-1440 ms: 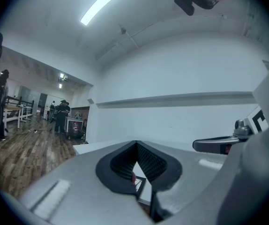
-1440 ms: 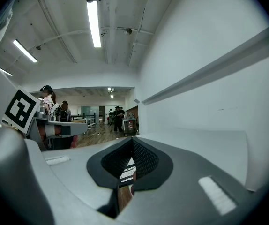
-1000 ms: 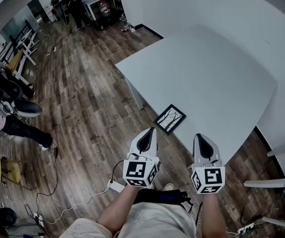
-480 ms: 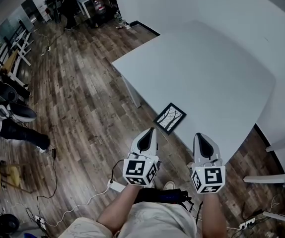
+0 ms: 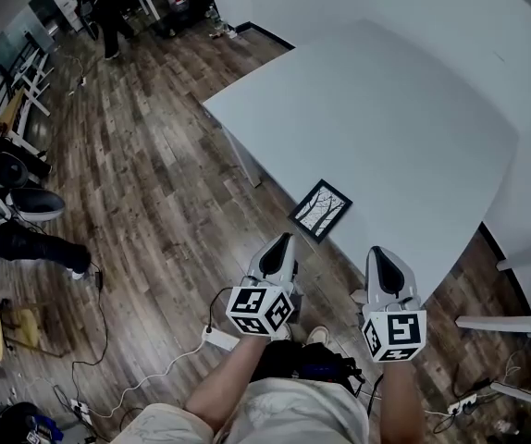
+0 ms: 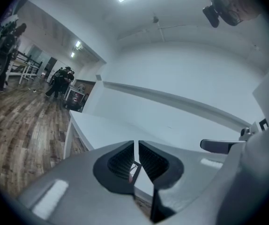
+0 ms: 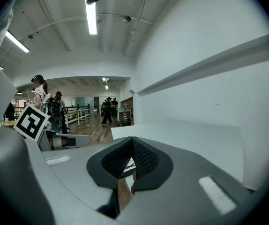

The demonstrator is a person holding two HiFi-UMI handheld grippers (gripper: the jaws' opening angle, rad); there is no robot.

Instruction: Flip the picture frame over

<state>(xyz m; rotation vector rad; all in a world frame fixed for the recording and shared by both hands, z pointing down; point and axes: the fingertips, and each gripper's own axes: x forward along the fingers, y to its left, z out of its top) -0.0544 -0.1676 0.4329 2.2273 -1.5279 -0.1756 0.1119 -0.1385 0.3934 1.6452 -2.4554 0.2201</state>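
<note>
From the head: black rectangular picture frame, print side up, by the near-left edge of the big white table surface, untouched; left gripper and right gripper held short of it. From the left gripper: jaws closed to a sliver, holding nothing. From the right gripper: jaws together, empty. Judged not begun: reach, grasp and turnover all left.

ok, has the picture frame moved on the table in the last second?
No. The picture frame lies at the same spot by the table's near edge as before; its slight shift in the head view is camera motion.
</note>
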